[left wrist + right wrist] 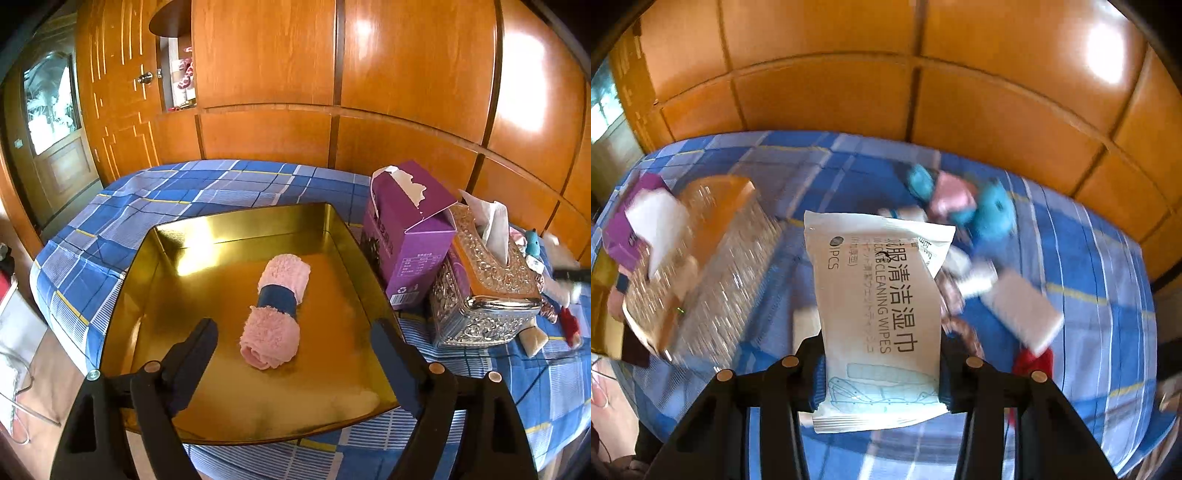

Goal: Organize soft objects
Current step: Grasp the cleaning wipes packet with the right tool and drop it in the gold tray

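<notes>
right gripper (879,369) clamped the white flat plastic wipes pack (879,306) by its sides, likely to carry it to the tin | left gripper (291,347) gaped empty over the shallow gold metal tin (184,236), rolled pink fleece towel (275,317) just ahead inside | blue checked cloth (184,184); orange wood panelling (406,74) behind
</notes>
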`<state>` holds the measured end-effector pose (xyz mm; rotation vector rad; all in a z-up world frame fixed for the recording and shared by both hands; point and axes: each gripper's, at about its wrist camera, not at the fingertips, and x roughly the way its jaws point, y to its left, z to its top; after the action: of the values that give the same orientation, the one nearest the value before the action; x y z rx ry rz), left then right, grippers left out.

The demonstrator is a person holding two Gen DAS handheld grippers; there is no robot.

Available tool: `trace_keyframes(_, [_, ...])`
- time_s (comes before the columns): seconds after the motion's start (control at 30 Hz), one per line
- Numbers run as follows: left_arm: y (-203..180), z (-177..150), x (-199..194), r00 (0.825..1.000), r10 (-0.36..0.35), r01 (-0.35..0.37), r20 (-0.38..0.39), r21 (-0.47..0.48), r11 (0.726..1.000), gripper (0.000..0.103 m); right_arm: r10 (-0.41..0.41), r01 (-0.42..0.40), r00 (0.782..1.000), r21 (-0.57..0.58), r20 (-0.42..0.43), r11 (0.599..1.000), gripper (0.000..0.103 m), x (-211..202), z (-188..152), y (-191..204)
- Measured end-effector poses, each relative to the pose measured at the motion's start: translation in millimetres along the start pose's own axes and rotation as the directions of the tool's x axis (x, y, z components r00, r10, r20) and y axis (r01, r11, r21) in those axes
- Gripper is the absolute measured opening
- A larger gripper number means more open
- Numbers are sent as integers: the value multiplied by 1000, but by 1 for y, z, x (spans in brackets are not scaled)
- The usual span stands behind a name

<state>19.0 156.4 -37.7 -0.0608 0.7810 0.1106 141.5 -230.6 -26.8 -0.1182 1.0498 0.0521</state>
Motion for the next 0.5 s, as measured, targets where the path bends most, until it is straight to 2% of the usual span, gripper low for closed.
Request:
trace_keyframes(0.23, [1, -1, -3, 1000, 0, 0, 9, 8, 1000, 87, 19, -17, 1000, -67, 25, 998, 45, 5, 68, 43])
trace_keyframes(0.5, [2, -2, -2, 1000, 1, -1, 7, 7, 1000, 90, 105, -99, 994, -141, 36, 985, 45, 4, 109, 113])
